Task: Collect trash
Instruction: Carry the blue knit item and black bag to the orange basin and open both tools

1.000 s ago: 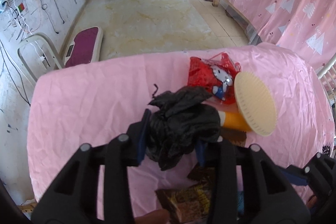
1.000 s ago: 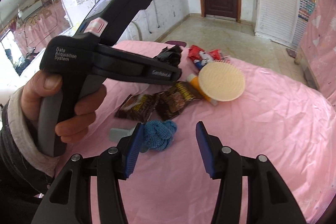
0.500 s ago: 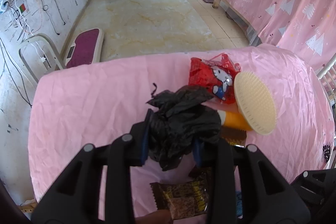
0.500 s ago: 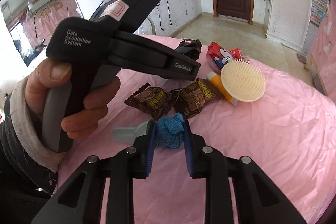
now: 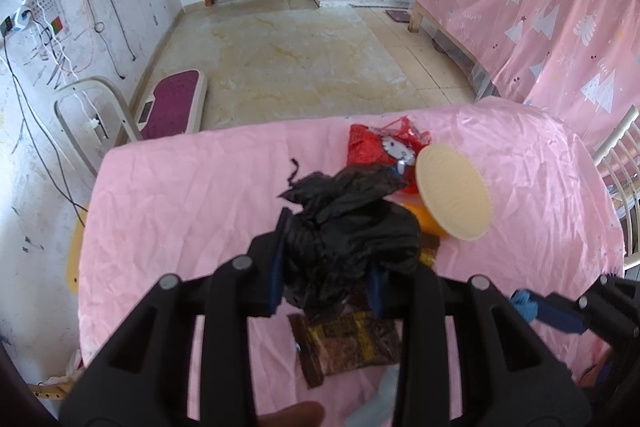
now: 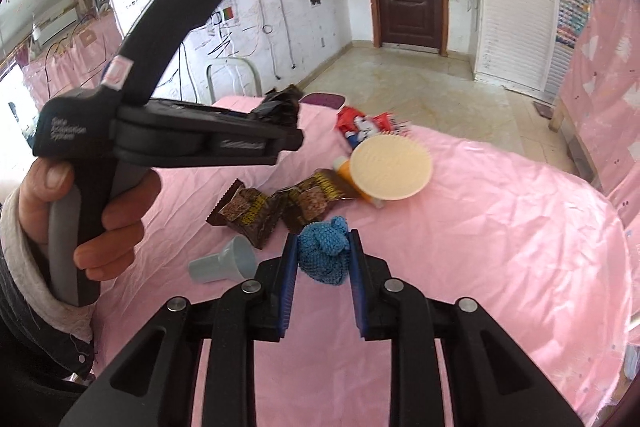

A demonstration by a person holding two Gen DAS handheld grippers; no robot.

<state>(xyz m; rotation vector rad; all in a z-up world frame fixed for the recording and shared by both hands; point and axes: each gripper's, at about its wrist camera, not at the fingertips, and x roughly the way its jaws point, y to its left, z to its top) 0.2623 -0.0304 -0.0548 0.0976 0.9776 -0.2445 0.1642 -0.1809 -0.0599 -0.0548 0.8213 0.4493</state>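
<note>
While the left gripper (image 5: 326, 269) clenches a black bag (image 5: 348, 227) above the pink desk (image 5: 180, 195), the right gripper (image 6: 322, 257) grasps a blue knit ball (image 6: 322, 253) between its fingers (image 6: 290, 267). Two brown wrappers (image 6: 276, 207) lie just beyond the ball, a grey funnel (image 6: 224, 261) at its left, a round brush (image 6: 390, 169) farther back.

Pink-clothed table (image 6: 480, 227); brown wrappers (image 6: 276, 203), grey funnel (image 6: 224, 261), round brush (image 6: 392, 167)
</note>
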